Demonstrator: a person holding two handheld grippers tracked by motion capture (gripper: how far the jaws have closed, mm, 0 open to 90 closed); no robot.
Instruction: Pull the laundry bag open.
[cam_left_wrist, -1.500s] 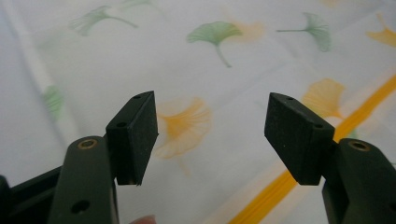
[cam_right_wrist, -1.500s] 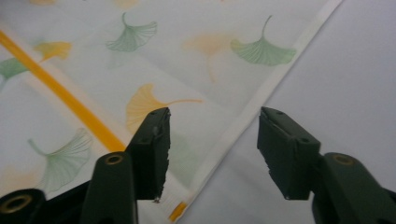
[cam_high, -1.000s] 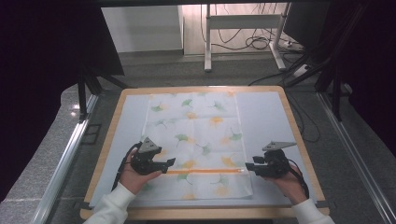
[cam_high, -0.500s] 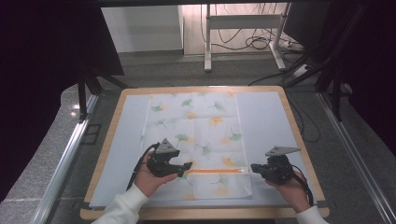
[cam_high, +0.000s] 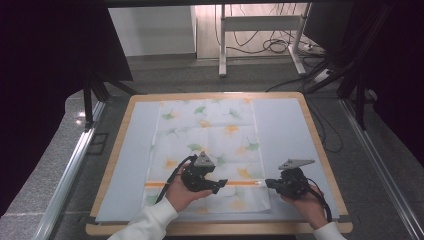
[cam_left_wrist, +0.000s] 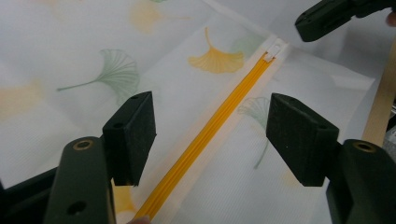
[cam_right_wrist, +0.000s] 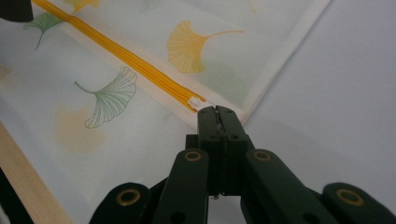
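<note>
A thin white mesh bag (cam_high: 212, 150) printed with ginkgo leaves is spread flat on the grey mat (cam_high: 295, 130) of the wooden table (cam_high: 330, 165), near the person's edge. An orange zipper (cam_left_wrist: 205, 135) runs across its near part, and the small white slider (cam_right_wrist: 195, 101) is seen at the right end.

The right gripper (cam_right_wrist: 218, 114) is fully closed, and its tips rest at the bag's border just beside the slider; whether cloth is pinched between them cannot be told. The left gripper (cam_left_wrist: 210, 135) is held wide open over the zipper, with one pad on each side of it and nothing gripped; its jaws have just been closing a little.

The bag is judged to be very light, soft and limp, so it will wrinkle and slide easily if pulled. It is best taken at the stiffer zipper tape or the hemmed edge, while the slider is pinched by its small tab.
</note>
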